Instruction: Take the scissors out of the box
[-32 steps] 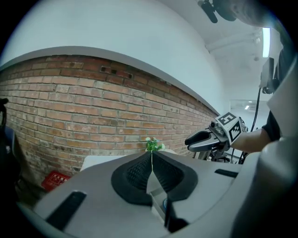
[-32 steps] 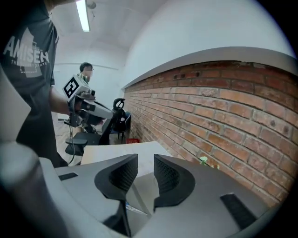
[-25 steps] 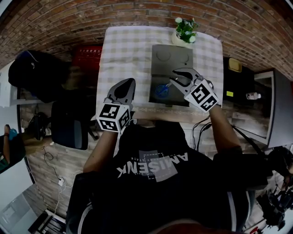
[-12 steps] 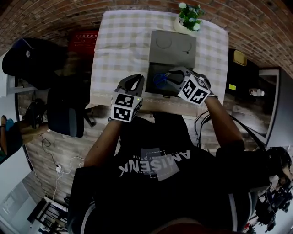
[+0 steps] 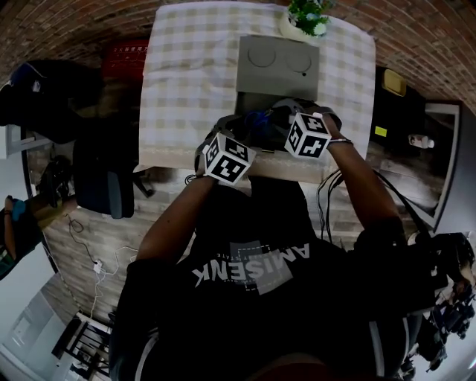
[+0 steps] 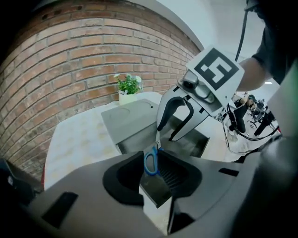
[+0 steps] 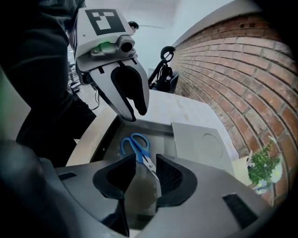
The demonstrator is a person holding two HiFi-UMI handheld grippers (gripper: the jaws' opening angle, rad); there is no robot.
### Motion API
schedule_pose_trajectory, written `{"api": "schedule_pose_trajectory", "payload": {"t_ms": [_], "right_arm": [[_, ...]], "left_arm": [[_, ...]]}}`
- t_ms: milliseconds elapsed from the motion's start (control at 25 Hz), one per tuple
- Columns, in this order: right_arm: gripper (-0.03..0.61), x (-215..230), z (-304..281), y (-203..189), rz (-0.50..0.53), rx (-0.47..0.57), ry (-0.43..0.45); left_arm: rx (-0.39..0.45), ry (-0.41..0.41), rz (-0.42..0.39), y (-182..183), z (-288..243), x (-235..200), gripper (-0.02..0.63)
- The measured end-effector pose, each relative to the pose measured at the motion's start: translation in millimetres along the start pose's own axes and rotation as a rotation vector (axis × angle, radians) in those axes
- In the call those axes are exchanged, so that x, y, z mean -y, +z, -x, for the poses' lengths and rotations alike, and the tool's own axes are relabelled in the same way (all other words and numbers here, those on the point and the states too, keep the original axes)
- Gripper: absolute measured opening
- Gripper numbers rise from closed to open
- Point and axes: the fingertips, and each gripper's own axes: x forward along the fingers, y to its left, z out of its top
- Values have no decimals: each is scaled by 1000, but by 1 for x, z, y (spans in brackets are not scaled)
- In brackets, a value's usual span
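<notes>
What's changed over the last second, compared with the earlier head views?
Both claws dropped toward the open box. The left claw swung in from the near edge of the table to the box; the right claw has just been opening its jaws, which now straddle the scissors at the blade without gripping. Nothing grasped or released. Scissors, lid and plant stayed put.

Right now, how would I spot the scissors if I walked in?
Find the table with the checked cloth. An open grey box sits on it. The scissors lie flat on its floor, their bright blue handles standing out against all that grey.
</notes>
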Motion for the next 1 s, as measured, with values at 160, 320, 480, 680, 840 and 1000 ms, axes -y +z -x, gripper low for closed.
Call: {"api": "schedule_pose_trajectory", "payload": {"t_ms": [160, 320, 480, 680, 840, 1000], "right_arm": [[164, -2, -15, -9, 56, -32, 15], [164, -4, -25, -17, 84, -56, 24], [164, -4, -31, -24, 118, -74, 20], [164, 2, -38, -28, 124, -71, 12], [164, 4, -45, -30, 168, -72, 24], [163, 1, -52, -30, 247, -99, 58]], "left_arm": [[-98, -25, -41, -14, -25, 8, 101], [-167, -29, -92, -22, -42, 12, 106], [-221, -26, -138, -28, -55, 14, 106], [-286, -38, -194, -32, -66, 15, 106], [-364, -16, -225, -53, -77, 9, 107], [-398, -15, -213, -55, -81, 8, 106]]}}
